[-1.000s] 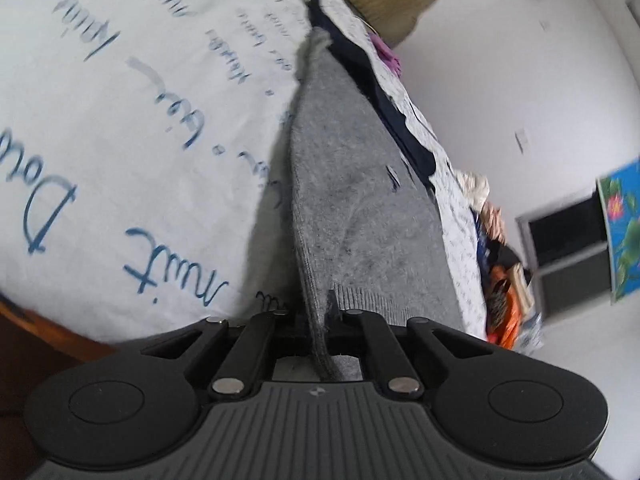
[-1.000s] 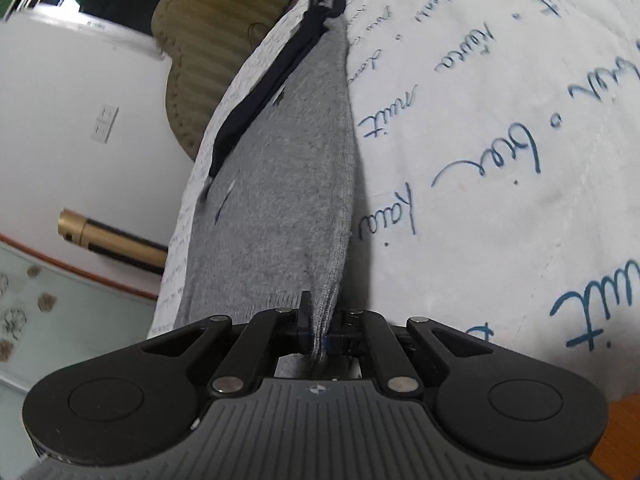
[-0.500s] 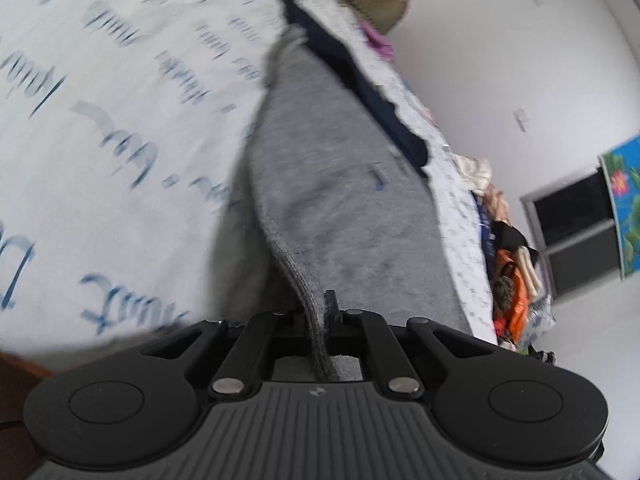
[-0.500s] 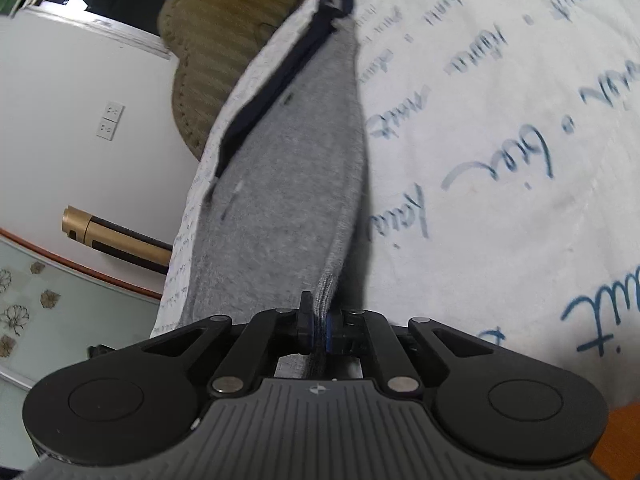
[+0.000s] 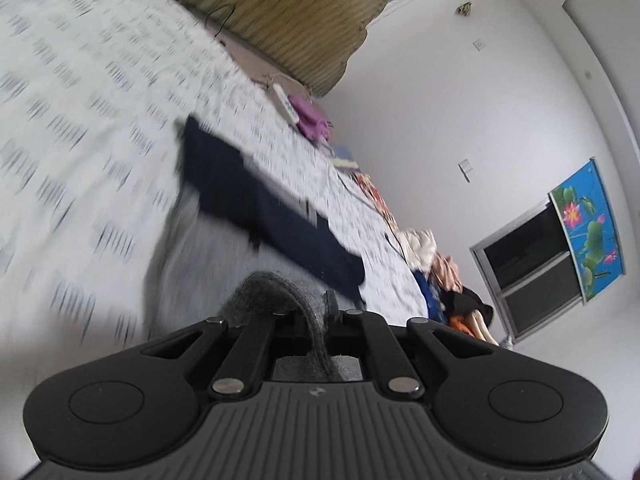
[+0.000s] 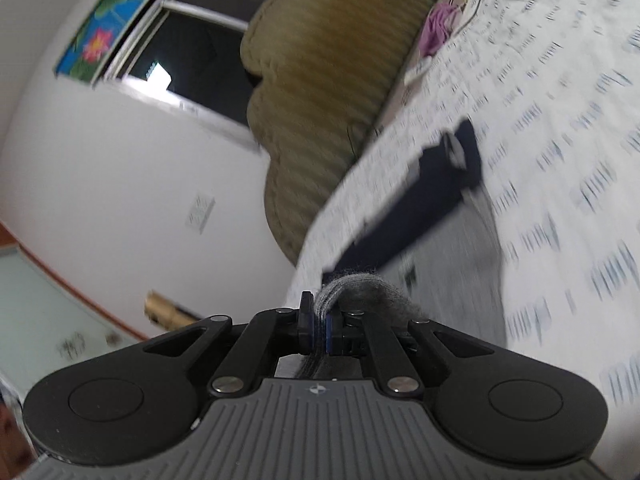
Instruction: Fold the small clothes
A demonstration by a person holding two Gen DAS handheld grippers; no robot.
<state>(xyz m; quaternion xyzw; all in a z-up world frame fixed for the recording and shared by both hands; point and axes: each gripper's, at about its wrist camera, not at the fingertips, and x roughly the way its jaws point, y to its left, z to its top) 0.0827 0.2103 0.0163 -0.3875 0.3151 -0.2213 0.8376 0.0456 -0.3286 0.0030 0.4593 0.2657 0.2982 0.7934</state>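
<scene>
A small grey knit garment (image 5: 208, 256) with a dark navy band (image 5: 264, 208) lies on the white bedspread with blue writing (image 5: 72, 128). My left gripper (image 5: 318, 312) is shut on one grey hem corner, which bunches over the fingers. My right gripper (image 6: 318, 320) is shut on the other hem corner (image 6: 360, 284). In the right wrist view the grey body (image 6: 460, 256) and navy band (image 6: 432, 204) stretch away across the bed. Both views are motion-blurred.
An olive striped headboard cushion (image 5: 288, 12) stands at the bed's head. A purple cloth (image 5: 310, 120) and a remote (image 5: 285, 105) lie near it. A pile of clothes (image 5: 440, 276) sits at the bed's far edge. White walls and a dark window (image 5: 532, 268) lie beyond.
Both grippers have swung forward and up with the grey hem, toward the navy band. The garment now looks shorter and bunched at the fingers.
</scene>
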